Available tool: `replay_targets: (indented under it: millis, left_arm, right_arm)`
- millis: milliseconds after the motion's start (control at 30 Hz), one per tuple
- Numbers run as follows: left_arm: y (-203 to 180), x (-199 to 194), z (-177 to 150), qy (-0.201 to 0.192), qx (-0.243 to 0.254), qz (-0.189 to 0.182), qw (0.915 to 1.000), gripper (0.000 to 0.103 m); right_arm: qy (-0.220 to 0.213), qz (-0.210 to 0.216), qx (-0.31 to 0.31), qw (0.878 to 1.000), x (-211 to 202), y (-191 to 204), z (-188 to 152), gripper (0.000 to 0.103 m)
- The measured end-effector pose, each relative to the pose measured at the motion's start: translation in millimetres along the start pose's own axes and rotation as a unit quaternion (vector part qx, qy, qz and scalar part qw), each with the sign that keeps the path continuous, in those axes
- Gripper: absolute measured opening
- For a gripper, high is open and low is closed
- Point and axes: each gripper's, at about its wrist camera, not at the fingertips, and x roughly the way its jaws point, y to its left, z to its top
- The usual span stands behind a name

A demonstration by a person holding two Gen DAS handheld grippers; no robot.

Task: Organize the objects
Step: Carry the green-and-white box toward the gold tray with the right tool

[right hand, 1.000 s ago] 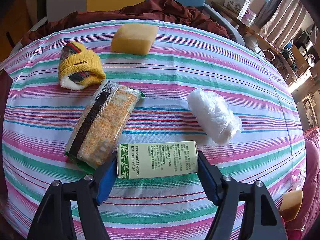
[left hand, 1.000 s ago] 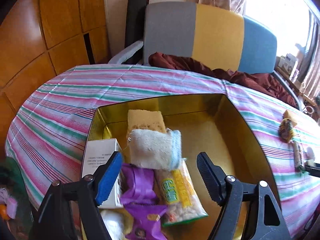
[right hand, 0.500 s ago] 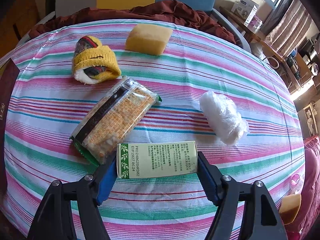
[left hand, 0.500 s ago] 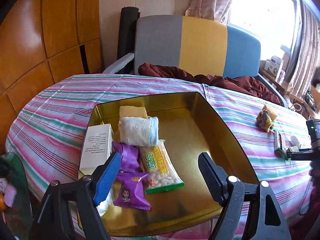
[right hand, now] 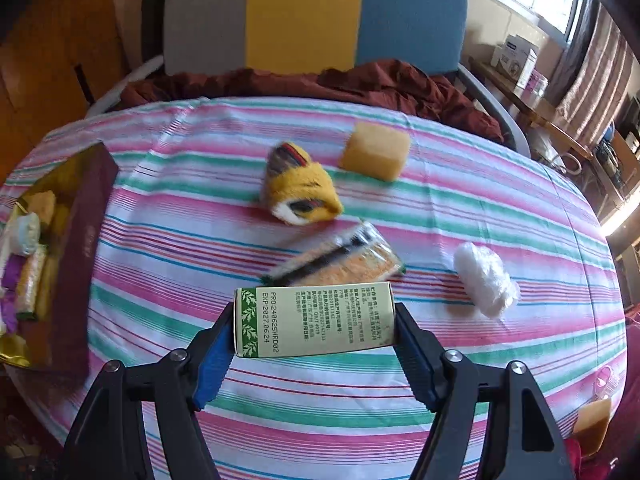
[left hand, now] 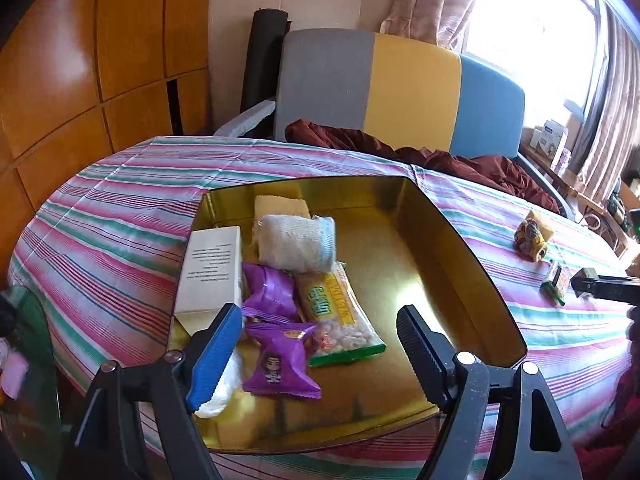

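Note:
My right gripper (right hand: 314, 330) is shut on a pale green box (right hand: 314, 320) and holds it above the striped tablecloth. Behind the box lie a cracker packet (right hand: 340, 258), a rolled yellow sock (right hand: 300, 192), a yellow sponge (right hand: 374, 156) and a white plastic bundle (right hand: 486, 280). My left gripper (left hand: 320, 344) stands open over the near end of a gold tin tray (left hand: 452, 240), with nothing between its fingers. The tray holds a white box (left hand: 210, 268), a rolled white sock (left hand: 296, 242), a sponge (left hand: 280, 206), two purple packets (left hand: 280, 364) and a snack packet (left hand: 340, 312).
The tray (right hand: 84, 240) shows at the left edge of the right wrist view, with a dark red outer wall. A grey, yellow and blue chair back (left hand: 400, 92) with a dark red cloth stands behind the table. Another sponge (right hand: 592, 424) lies near the table's right edge.
My right gripper has lifted the green box off the cloth and tilted up, bringing the tray into view at left. My left gripper has drawn back from the tray's contents, showing more of the tray.

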Motion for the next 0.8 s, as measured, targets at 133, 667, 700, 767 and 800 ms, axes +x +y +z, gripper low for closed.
replay_targets:
  millis: [133,667,700,767,800]
  left_arm:
    - [22,-7,3,-0.015,-0.025,0.000,0.9996,0.083]
    - [84,-22,-1,-0.033,-0.087,0.028,0.9953,0.086]
    - [84,-22,-1,-0.033,-0.087,0.028,0.9953,0.086]
    - [84,-21,-1,-0.033,-0.085,0.030,0.9954,0.086]
    - [83,-21,-1,-0.032,-0.084,0.032,0.9955,0.086]
  right_arm:
    - [-0.051,0.078,-0.062,0.994,-33,69,17,0.074]
    - [0.069,0.214,-0.268,0.937,20,281,-17,0.076]
    - [0.080,0.223,-0.265,0.935,25,285,-20,0.076]
    - [0.093,0.237,-0.260,0.931,30,291,-25,0.077]
    - [0.097,0.242,-0.259,0.930,32,294,-28,0.077]
